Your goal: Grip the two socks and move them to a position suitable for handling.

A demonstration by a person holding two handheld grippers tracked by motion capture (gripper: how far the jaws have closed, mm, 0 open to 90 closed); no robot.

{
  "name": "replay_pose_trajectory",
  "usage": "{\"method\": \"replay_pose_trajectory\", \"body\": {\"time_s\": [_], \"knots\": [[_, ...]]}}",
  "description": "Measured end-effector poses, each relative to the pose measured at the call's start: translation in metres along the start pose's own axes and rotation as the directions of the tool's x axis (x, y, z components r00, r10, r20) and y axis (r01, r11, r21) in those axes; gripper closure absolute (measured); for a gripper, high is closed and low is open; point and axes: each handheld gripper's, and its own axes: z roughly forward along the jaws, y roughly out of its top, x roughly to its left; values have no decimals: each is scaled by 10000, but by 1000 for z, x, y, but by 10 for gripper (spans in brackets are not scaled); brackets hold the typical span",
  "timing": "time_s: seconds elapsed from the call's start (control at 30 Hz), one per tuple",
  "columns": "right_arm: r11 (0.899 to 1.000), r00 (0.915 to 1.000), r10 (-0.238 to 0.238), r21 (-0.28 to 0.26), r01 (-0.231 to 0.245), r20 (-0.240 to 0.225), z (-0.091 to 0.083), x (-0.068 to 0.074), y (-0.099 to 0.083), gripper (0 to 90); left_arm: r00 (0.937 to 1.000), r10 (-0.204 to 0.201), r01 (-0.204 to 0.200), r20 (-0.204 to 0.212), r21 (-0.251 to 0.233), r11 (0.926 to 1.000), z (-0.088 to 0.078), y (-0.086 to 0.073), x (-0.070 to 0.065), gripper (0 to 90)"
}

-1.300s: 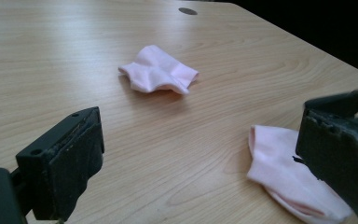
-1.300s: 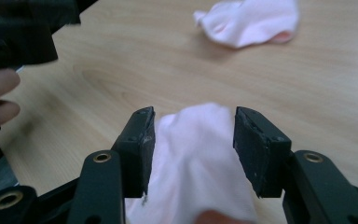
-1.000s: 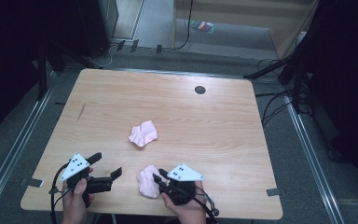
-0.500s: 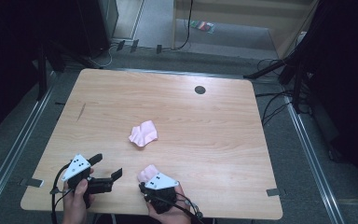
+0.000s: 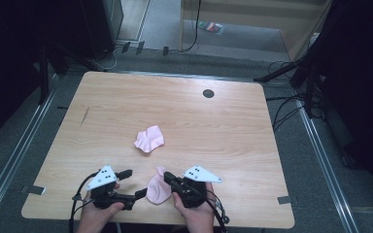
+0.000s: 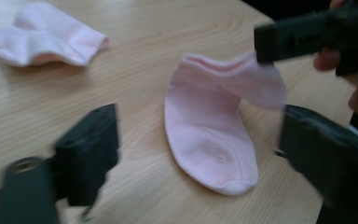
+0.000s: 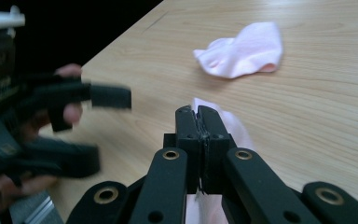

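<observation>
pink sock pinched at the near edge of the table

the near sock [image 5: 158,188] is soft ribbed knit, pale pink, with a rounded toe and a folded cuff. in the left gripper view it [image 6: 214,144] lies flat on its foot while the cuff end is lifted off the wood. the right gripper [image 5: 167,180] has its black fingers pressed together on that cuff; in the right gripper view the fingers [image 7: 189,135] meet tight with pink cloth [image 7: 233,123] showing beyond and below them. the left gripper [image 5: 136,184] sits at about 9 o'clock of the sock, its fingers [image 6: 91,149] standing wide on either side of the toe end without touching it; they have just been closing a little.

a second sock [image 5: 149,139] of the same pink knit lies crumpled near the middle of the table, at 12 o'clock of the held one and well apart from it.

the table [image 5: 233,121] is pale wood-grain laminate with rounded corners and a small dark round cap [image 5: 208,93] toward its far edge. around it is grey floor, metal rails and dark surroundings with loose cables.
</observation>
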Motion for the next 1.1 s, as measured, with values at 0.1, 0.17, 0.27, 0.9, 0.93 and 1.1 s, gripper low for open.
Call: {"method": "replay_pose_trajectory", "body": {"time_s": [0.1,0.17,0.27,0.9,0.93,1.1], "knots": [[9988,9989,444,-192,-442,144,-5,-14,3,888,9985,509,-492,-185,855,9951,19,1,-15,273],[9967,9970,757,-292,-752,173,-8,-22,5,889,9969,689,-633,-382,1324,9892,30,2,-21,331],[9925,9928,1152,-450,-1137,315,-14,-32,6,889,9945,807,-681,-675,1717,9828,42,3,-26,453],[9819,9700,1849,-719,-1754,1578,-53,-84,-12,896,9827,1701,-1465,-727,2558,9556,36,7,-9,895],[9825,9691,1828,-664,-1740,1656,-54,-85,-15,898,9822,1718,-1481,-756,2500,9569,32,8,-6,896],[9753,9620,2209,-283,-2192,1604,-48,-86,-31,897,9823,1831,-1682,-389,2461,9545,25,6,3,893]]}}
